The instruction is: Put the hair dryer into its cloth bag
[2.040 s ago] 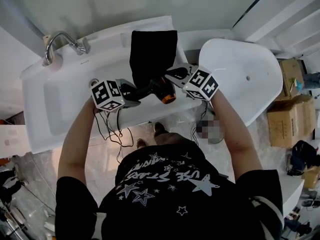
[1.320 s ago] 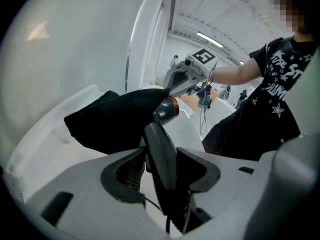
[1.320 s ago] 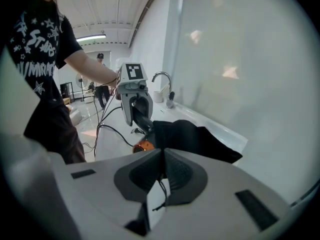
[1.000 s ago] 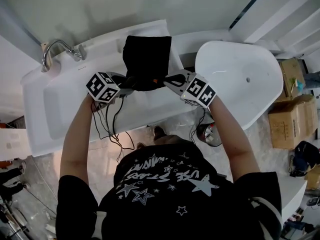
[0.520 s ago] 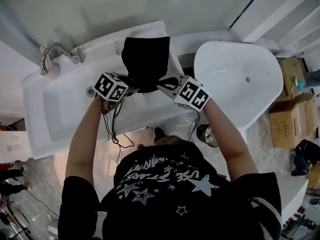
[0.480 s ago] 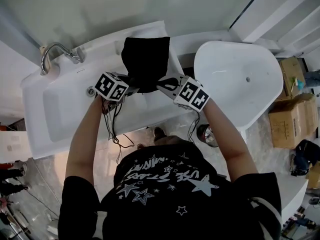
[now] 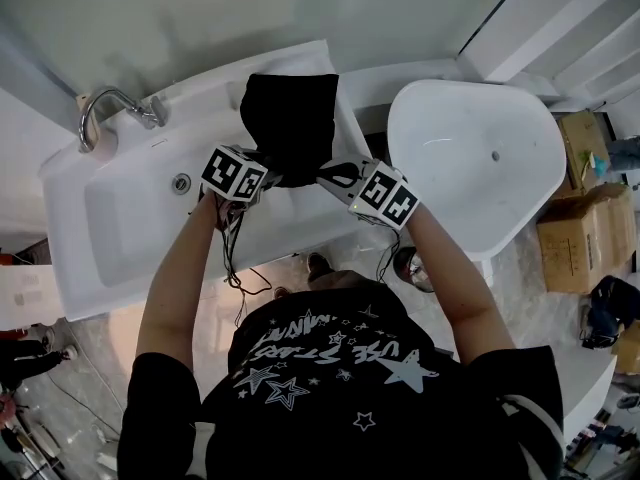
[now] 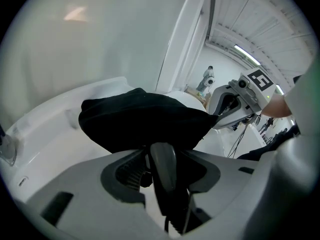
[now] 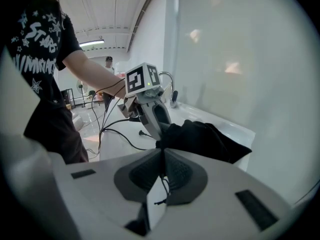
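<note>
- On the glossy white ceramic washbasin [image 7: 120,228]: soft black cloth bag [image 7: 292,118], crumpled.
- Jaws of left gripper [image 7: 268,176] clamp the handle of the smooth grey hair dryer [image 8: 163,161]; its head is hidden inside the bag.
- Jaws of right gripper [image 7: 325,175] are closed, pinching the bag's rim.

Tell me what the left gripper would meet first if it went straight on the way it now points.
The black cloth bag, directly ahead of the left gripper, whose jaws clamp the hair dryer by its handle. Depth is unclear, but it looks very close.
</note>
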Demonstrator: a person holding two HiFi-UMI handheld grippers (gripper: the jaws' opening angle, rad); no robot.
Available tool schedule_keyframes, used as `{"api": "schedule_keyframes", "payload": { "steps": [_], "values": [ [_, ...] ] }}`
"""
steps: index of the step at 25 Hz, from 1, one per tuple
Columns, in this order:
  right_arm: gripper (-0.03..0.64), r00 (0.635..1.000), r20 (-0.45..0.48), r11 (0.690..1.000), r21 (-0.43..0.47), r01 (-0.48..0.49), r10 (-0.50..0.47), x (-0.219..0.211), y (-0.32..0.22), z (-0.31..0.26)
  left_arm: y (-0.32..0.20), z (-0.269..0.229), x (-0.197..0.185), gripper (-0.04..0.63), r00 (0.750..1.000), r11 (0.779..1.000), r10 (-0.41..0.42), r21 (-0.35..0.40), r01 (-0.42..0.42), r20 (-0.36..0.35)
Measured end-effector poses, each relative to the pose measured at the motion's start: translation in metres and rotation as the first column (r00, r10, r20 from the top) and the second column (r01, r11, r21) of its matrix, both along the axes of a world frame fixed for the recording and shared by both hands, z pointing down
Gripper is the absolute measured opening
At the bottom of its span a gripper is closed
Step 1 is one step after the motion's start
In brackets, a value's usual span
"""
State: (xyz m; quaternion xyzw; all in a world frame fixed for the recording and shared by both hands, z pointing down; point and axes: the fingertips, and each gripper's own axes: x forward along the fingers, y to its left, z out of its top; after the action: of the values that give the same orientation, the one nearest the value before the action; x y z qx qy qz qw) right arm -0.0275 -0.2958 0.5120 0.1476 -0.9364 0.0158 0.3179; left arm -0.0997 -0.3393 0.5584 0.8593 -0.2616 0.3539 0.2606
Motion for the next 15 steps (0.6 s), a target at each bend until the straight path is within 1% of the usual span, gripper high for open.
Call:
{"api": "schedule_keyframes", "payload": {
  "steps": [4,9,15],
  "values": [
    [0.020,0.999,-0.018,0.999,0.018,-0.040,0.041,0.009,-0.008,0.005,-0.002,0.006,0.009,0.207,0.999,0.999,-0.043,0.025,0.042,0.030],
    [0.020,0.998,-0.026,0.998,0.016,-0.064,0.064,0.010,-0.005,0.007,0.001,0.013,0.009,0.209,0.997,0.998,-0.034,0.048,0.031,0.063],
    [0.023,0.991,-0.034,0.991,0.014,-0.131,0.131,0.008,-0.003,0.018,0.006,0.031,0.006,0.210,0.993,0.998,-0.025,0.067,0.017,0.118]
  ]
}}
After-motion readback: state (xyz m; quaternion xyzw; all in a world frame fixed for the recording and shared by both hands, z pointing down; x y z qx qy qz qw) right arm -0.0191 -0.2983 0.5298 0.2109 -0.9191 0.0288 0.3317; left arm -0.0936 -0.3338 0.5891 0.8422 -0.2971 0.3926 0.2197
